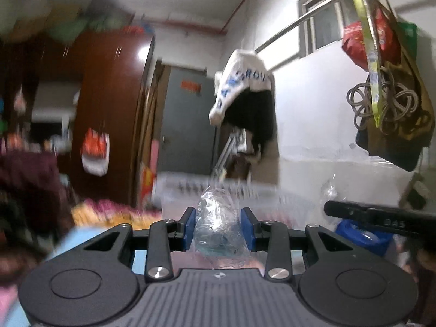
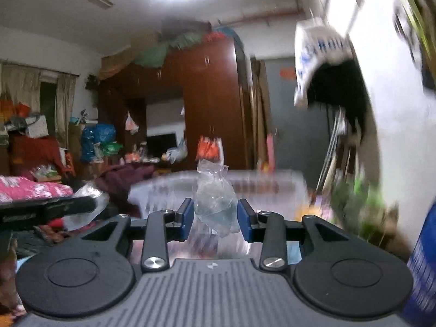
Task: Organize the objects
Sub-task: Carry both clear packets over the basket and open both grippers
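1. Cluttered bedroom: dark wooden wardrobe [image 2: 212, 103], grey door [image 1: 188, 120], clear plastic bin [image 2: 272, 188] ahead.
2. Left gripper [image 1: 218, 230] pinches a crumpled clear plastic bag [image 1: 218, 226], long axis upright.
3. Right gripper [image 2: 215, 219] likewise clamps a clear plastic wad [image 2: 214, 199], pointing upward.

Little can be read from my tongs. In the upper middle of my left view, a white cloth [image 1: 241, 87] hanging on the rail carries blue capitals, roughly "DANSROU"; the last letters are lost in a fold. At the right edge, the black bar [image 1: 381, 219] shows "DAS". The orange sign [image 1: 191, 86] on the grey door is blurred.
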{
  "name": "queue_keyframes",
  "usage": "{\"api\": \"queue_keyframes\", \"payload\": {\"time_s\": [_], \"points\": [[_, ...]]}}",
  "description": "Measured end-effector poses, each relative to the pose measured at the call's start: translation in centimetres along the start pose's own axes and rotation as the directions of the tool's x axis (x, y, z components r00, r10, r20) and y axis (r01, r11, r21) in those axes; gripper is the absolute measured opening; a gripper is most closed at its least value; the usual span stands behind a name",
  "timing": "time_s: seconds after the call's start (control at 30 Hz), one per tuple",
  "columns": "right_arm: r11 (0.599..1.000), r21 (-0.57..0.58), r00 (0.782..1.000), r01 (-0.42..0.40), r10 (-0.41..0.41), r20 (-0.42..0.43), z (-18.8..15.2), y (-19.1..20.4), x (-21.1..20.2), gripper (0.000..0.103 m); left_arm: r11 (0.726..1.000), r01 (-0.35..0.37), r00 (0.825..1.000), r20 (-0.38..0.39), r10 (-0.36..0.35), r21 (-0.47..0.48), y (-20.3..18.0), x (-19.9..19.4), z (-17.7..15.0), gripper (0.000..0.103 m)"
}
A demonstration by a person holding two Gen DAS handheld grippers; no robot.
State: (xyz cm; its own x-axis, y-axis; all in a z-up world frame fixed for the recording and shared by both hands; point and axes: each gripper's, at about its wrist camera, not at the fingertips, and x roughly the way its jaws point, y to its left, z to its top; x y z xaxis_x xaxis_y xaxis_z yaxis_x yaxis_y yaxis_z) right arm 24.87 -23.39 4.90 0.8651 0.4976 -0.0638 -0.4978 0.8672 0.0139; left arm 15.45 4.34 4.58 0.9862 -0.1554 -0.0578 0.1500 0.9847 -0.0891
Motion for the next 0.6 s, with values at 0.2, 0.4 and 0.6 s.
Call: {"api": "queue_keyframes", "payload": {"time_s": [0.2, 0.4, 0.6], "points": [[0.999, -0.044, 0.994, 0.006, -0.011, -0.112, 5.7, -1.0, 8.2, 0.039, 0.999, -0.038, 0.996, -0.074, 0.041, 0.039, -1.1, 8.8, 6.7, 0.040], [0.999, -0.011, 0.990, 0.034, -0.035, -0.133, 5.6, -1.7, 10.6, 0.101, 0.995, -0.102, 0.971, -0.218, 0.098, -0.010, 1.1, 15.5, 6.2, 0.077], [0.999, 0.032, 0.998, -0.002, 0.004, -0.070, 3.0, -2.6, 2.7, 0.103, 0.998, -0.037, 0.981, -0.190, 0.045, 0.043, 1.2, 8.9, 3.2, 0.084]]}}
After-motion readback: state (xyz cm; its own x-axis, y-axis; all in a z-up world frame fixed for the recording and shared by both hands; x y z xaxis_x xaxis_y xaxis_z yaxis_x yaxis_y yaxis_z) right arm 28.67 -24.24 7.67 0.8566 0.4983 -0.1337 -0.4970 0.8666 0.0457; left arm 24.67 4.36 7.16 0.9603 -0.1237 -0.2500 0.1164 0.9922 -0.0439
